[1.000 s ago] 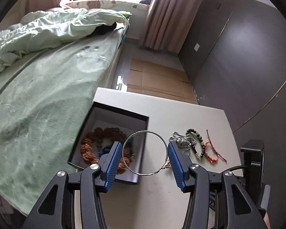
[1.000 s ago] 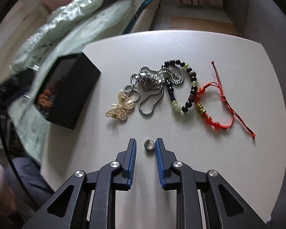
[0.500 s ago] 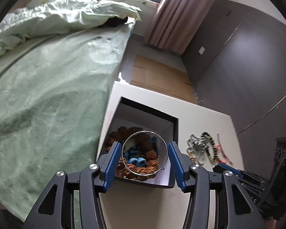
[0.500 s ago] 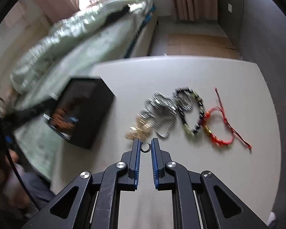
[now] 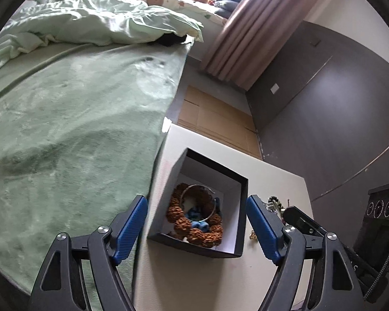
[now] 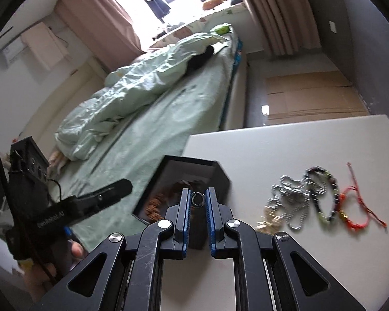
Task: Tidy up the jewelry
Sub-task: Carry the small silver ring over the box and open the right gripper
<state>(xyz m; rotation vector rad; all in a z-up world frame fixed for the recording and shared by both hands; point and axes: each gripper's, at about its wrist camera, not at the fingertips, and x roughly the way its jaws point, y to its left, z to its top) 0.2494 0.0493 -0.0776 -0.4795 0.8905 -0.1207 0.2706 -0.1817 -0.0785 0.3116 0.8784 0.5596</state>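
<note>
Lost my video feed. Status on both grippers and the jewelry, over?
Left gripper opening, empty; hoop lies in black box. Right gripper shut on small ring, approaching box. Nothing blocking.

Bed: pale green rumpled duvet (image 5: 96, 26) lying across the flat green blanket (image 5: 72, 129)
Window: pinkish-brown pleated curtain (image 5: 246, 44) hanging
Floor: flattened brown cardboard (image 6: 311, 96) lying
</note>
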